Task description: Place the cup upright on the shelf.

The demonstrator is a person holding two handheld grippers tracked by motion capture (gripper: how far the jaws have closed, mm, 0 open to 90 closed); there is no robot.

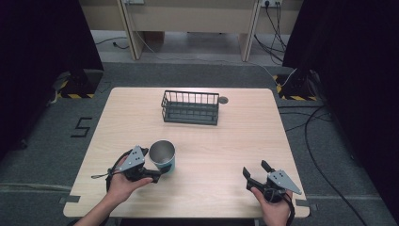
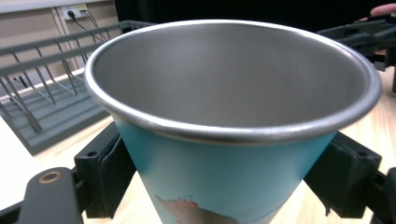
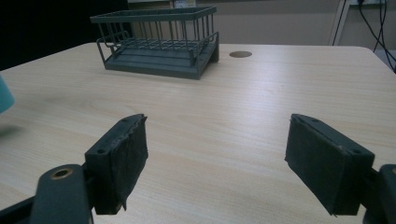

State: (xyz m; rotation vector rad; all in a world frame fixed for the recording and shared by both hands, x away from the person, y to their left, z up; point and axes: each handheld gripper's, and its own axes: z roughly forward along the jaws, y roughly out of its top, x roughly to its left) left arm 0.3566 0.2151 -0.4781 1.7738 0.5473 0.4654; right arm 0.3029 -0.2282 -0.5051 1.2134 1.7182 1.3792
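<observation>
**Cup gripped at the near left, rack waiting at the back**

The blue cup (image 1: 163, 157) with its bare metal inside stands upright on the wooden table (image 1: 226, 188), near the front edge and left of the middle. In the left gripper view the cup (image 2: 224, 182) sits squarely between the two black jaws, a pad pressed against each side of its lower wall, some kind of printed picture just showing at the bottom.

The left gripper (image 1: 157, 174) comes at the cup from the near left, held low over the table by the person's left hand (image 1: 121, 184), forearm running in from the bottom edge. Its grey plate faces up and tilts toward the cup.

Over on the near right the right gripper (image 1: 254, 170) is held in the right hand (image 1: 273, 207), close to the table's front corner, pointing away toward the far left. Its jaws stand wide apart with nothing between them but bare wood, as the right gripper view makes plain.

At the back of the table, about centre, sits a dark wire rack (image 1: 190, 108), well apart from the cup. Just beside its right end is a small round grommet (image 1: 223, 100) set in the tabletop. Nothing lies between cup and rack
</observation>
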